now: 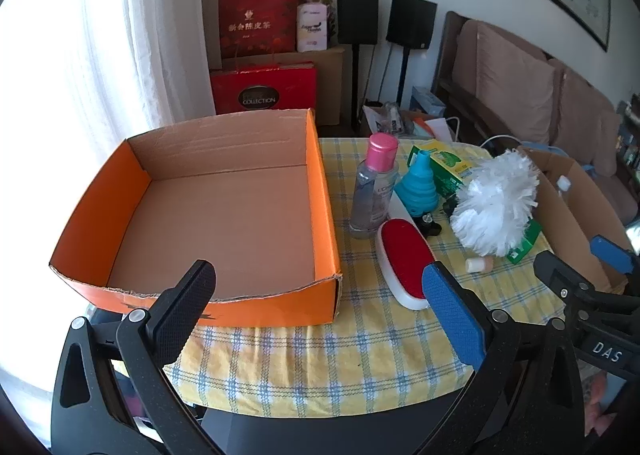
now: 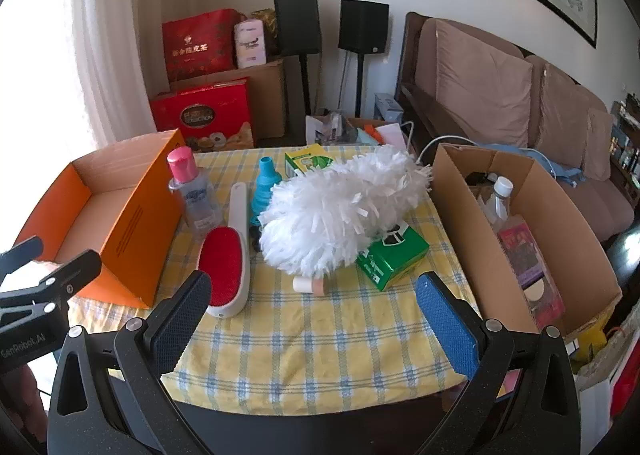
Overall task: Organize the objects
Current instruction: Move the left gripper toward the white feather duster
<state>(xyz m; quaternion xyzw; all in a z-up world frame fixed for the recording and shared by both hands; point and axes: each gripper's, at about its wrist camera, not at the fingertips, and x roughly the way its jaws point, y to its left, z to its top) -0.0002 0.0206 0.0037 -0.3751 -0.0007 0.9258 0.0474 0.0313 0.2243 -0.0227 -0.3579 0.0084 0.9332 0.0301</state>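
Observation:
An empty orange cardboard box (image 1: 324, 215) (image 2: 132, 223) sits at the table's left. Beside it stand a clear bottle with a pink cap (image 1: 374, 187) (image 2: 192, 191), a red-and-white lint brush (image 1: 404, 259) (image 2: 228, 263), a teal funnel-shaped item (image 1: 418, 185) (image 2: 266, 191), a white fluffy duster (image 1: 496, 203) (image 2: 340, 207), a green carton (image 2: 394, 259) and a small tube (image 2: 310, 285). My left gripper (image 1: 320, 295) hangs open over the orange box's near corner. My right gripper (image 2: 312, 303) is open above the bare cloth, holding nothing.
A yellow checked cloth (image 2: 312, 343) covers the table. A brown cardboard box (image 2: 472, 239) at the right holds a bottle and flat packs. Another green-yellow carton (image 2: 306, 159) lies at the back. Red gift bags, speakers and a sofa stand behind.

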